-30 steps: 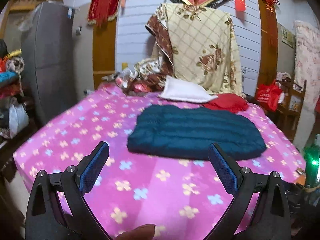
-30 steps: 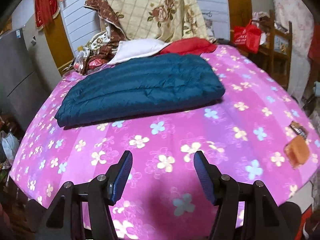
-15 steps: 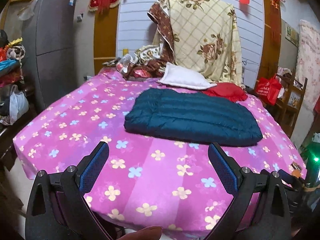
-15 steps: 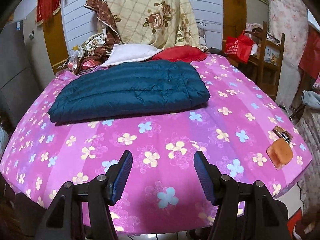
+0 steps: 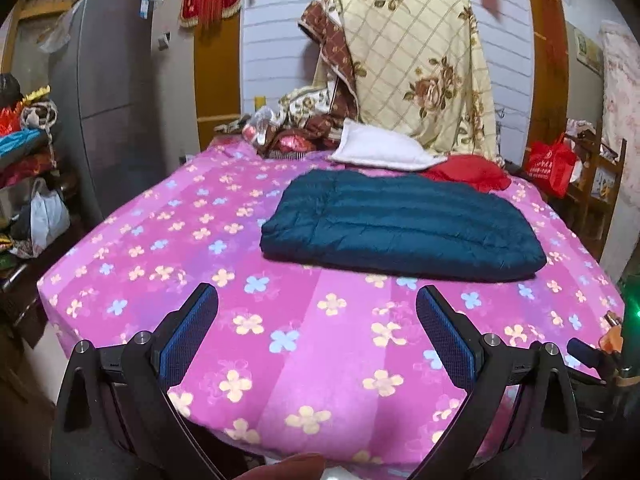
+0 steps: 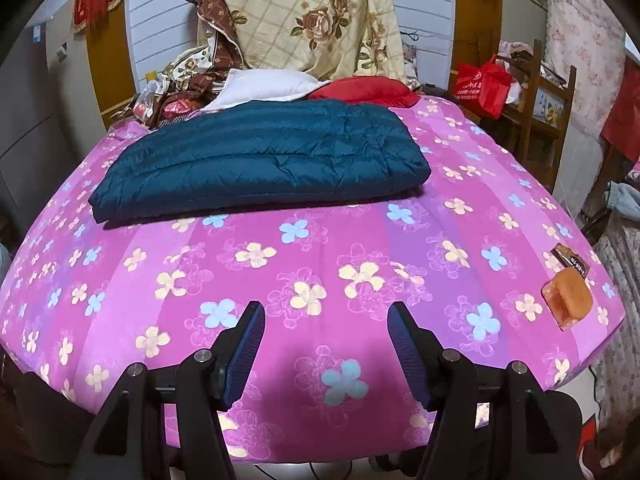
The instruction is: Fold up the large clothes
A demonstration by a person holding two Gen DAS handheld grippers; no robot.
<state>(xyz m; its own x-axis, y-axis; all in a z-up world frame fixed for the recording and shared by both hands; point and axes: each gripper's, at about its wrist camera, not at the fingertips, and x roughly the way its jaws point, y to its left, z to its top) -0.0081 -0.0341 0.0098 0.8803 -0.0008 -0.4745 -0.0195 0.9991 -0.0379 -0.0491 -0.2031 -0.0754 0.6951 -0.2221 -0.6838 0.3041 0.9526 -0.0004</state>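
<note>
A dark teal quilted down jacket [image 5: 400,228] lies folded into a flat rectangle on the pink flowered bed [image 5: 200,240]; it also shows in the right wrist view [image 6: 260,160]. My left gripper [image 5: 318,312] is open and empty, held over the bed's near edge, well short of the jacket. My right gripper [image 6: 326,328] is open and empty, also above the near part of the bed [image 6: 360,272], apart from the jacket.
A white pillow [image 5: 380,148] and a red garment [image 5: 468,172] lie behind the jacket. A floral blanket [image 5: 404,68] hangs at the back wall. An orange packet [image 6: 568,292] lies at the bed's right edge. A grey fridge [image 5: 108,120] stands left, a wooden chair [image 6: 536,92] right.
Both grippers have drawn back from the bed, so the jacket looks farther away and the bed's near edge has come into view. The jacket has not moved.
</note>
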